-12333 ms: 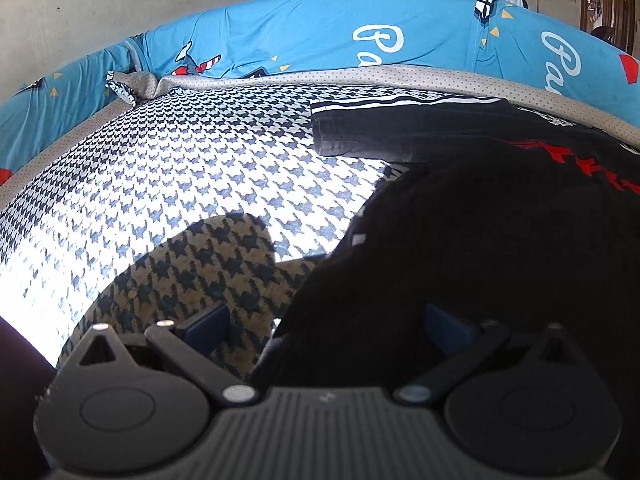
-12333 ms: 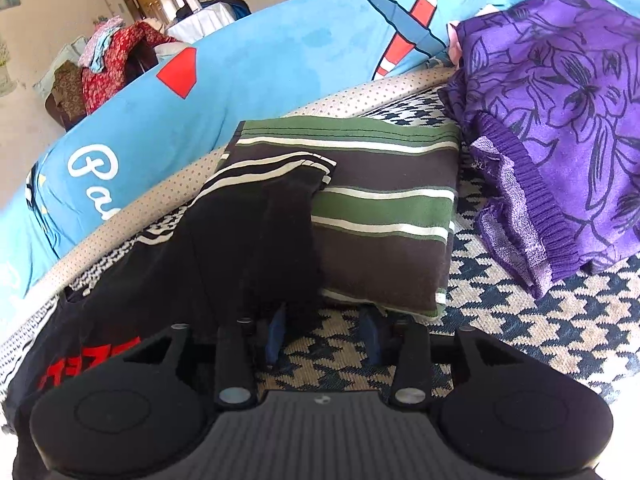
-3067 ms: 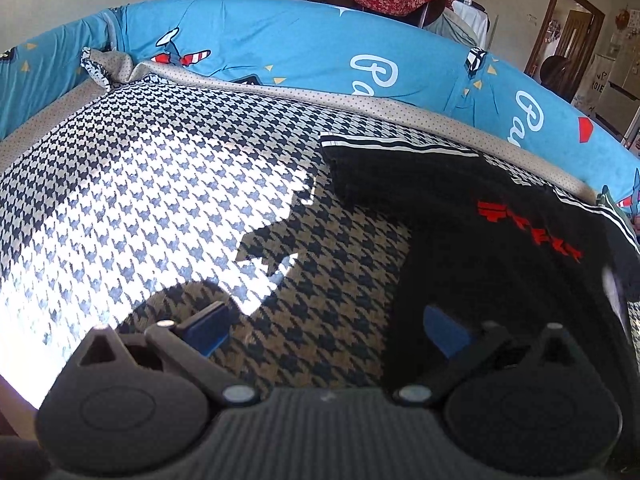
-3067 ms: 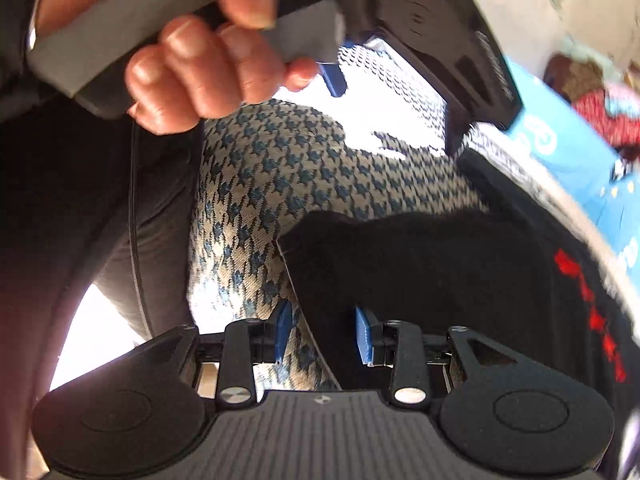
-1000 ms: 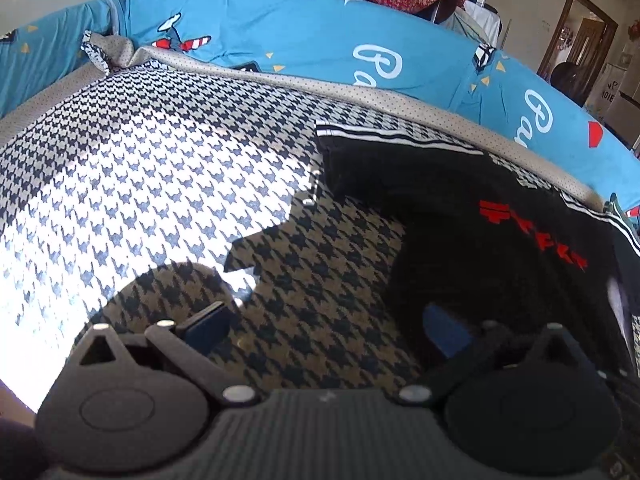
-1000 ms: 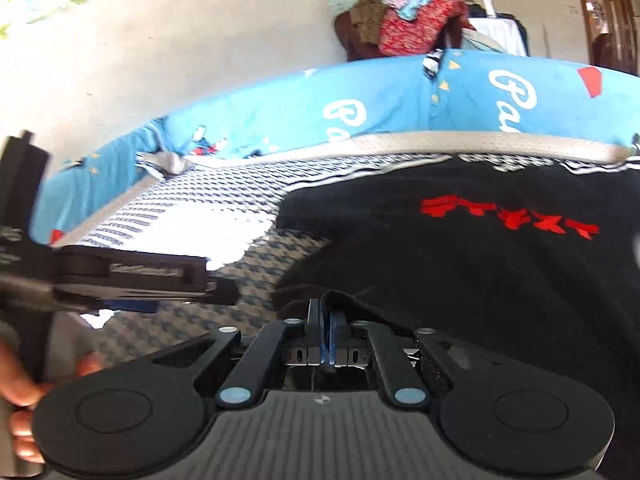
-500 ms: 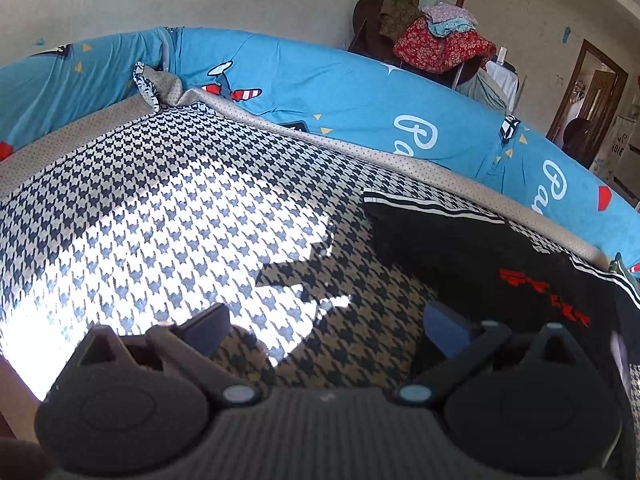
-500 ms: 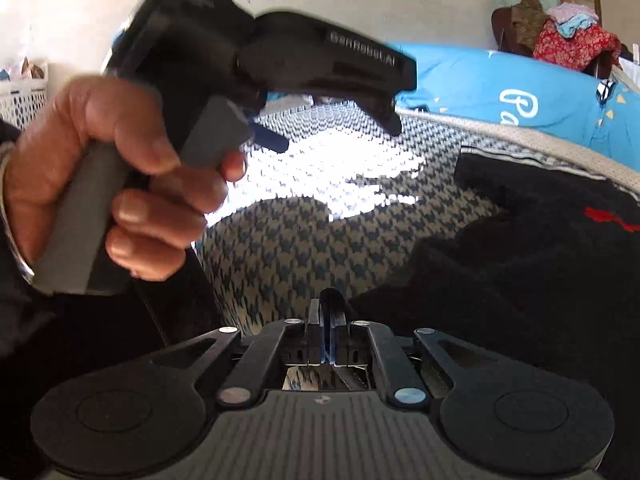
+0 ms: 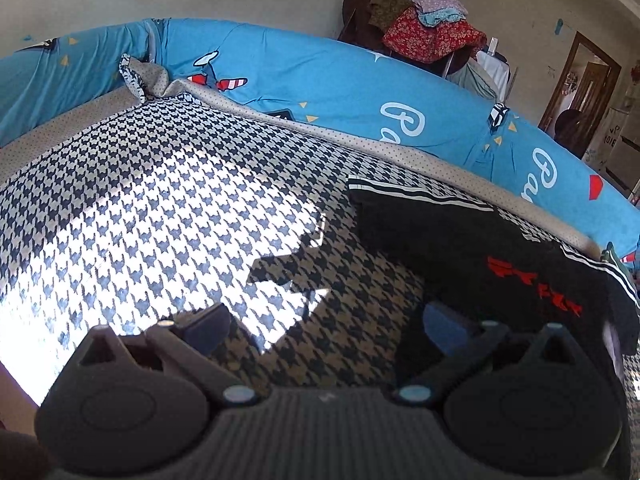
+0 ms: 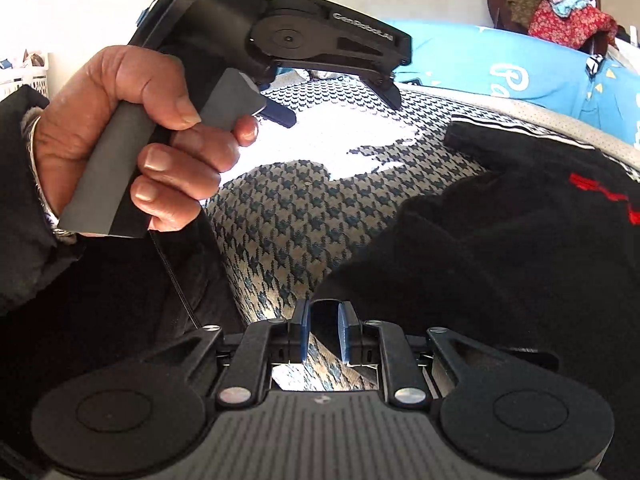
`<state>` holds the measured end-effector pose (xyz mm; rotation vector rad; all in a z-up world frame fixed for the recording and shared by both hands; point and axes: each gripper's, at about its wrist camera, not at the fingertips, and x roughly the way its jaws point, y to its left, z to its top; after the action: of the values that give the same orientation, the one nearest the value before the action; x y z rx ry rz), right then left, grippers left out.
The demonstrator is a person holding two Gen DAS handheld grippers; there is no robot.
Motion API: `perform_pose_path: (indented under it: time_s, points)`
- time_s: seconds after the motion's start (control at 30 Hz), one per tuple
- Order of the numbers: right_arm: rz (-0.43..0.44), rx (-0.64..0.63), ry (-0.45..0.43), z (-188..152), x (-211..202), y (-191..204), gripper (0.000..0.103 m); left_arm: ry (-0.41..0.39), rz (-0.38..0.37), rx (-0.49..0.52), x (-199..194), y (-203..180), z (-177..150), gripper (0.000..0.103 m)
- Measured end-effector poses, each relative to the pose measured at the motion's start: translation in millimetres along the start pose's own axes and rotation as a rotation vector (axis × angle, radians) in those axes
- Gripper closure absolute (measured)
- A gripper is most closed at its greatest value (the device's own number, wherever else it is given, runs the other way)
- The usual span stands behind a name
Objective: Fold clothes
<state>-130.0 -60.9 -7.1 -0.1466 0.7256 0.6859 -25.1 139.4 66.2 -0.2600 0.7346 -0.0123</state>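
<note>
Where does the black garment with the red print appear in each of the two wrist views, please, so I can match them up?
Left wrist view: the black garment lies right of centre on the houndstooth cover, red print towards the right edge.
Right wrist view: the garment fills the right half, red print at the far right edge.
Shared landmark: the pile of clothes on a chair behind the blue bumper, upper right in both.

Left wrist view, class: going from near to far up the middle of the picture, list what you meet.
Left tongs → houndstooth bed cover → dotted beige border → blue printed bumper → pile of clothes against the wall.
</note>
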Motion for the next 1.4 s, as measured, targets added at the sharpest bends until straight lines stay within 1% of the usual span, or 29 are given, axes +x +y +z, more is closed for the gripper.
perform_pose_path:
  time_s: [0.07, 0.13, 0.2, 0.3, 0.37, 0.5, 0.6, 0.67, 0.8, 0.9, 1.0, 1.1, 1.2, 1.3, 1.4]
  points:
    - [0.006, 0.045, 0.013, -4, -3, -6, 0.088, 0.002, -0.001, 0.004, 0, -1, 0, 0.0]
    - [-0.008, 0.072, 0.021, -6, -4, -10, 0.087, 0.006, -0.003, 0.01, 0, -3, -1, 0.0]
    - [-0.035, 0.107, 0.024, -7, -5, -15, 0.086, 0.009, -0.007, 0.018, 1, -5, -3, 0.0]
    - [-0.075, 0.229, 0.018, -9, -7, -30, 0.081, 0.015, -0.012, 0.032, 1, -8, -5, 0.0]
    - [-0.096, 0.3, 0.019, -10, -8, -40, 0.079, 0.018, -0.016, 0.043, 2, -10, -6, 0.0]
    - [-0.163, 0.393, 0.019, -13, -9, -52, 0.078, 0.019, -0.02, 0.051, 1, -11, -7, 0.0]
    - [-0.153, 0.451, 0.006, -14, -11, -57, 0.077, 0.023, -0.021, 0.052, 2, -11, -8, 0.0]
    - [-0.143, 0.475, -0.013, -14, -12, -60, 0.072, 0.024, -0.023, 0.054, 2, -12, -8, 0.0]
    - [-0.143, 0.473, -0.062, -13, -6, -59, 0.072, 0.027, -0.024, 0.06, 3, -13, -9, 0.0]
    - [-0.12, 0.458, -0.084, -11, -2, -56, 0.072, 0.031, -0.023, 0.061, 4, -14, -9, 0.0]
    - [-0.082, 0.429, -0.091, -7, 0, -51, 0.093, 0.029, -0.024, 0.064, 3, -15, -10, 0.0]
    - [-0.052, 0.391, -0.1, 0, 3, -42, 0.098, 0.022, -0.027, 0.064, 2, -15, -9, 0.0]
    - [0.009, 0.332, -0.109, 9, 6, -29, 0.099, -0.007, -0.038, 0.06, -3, -13, -7, 0.0]
    - [0.083, 0.238, -0.103, 17, 13, -10, 0.099, -0.029, -0.056, 0.061, -7, -13, -3, 0.0]
    - [0.095, 0.17, -0.061, 19, 31, 3, 0.099, -0.028, -0.06, 0.067, -6, -13, -3, 0.0]
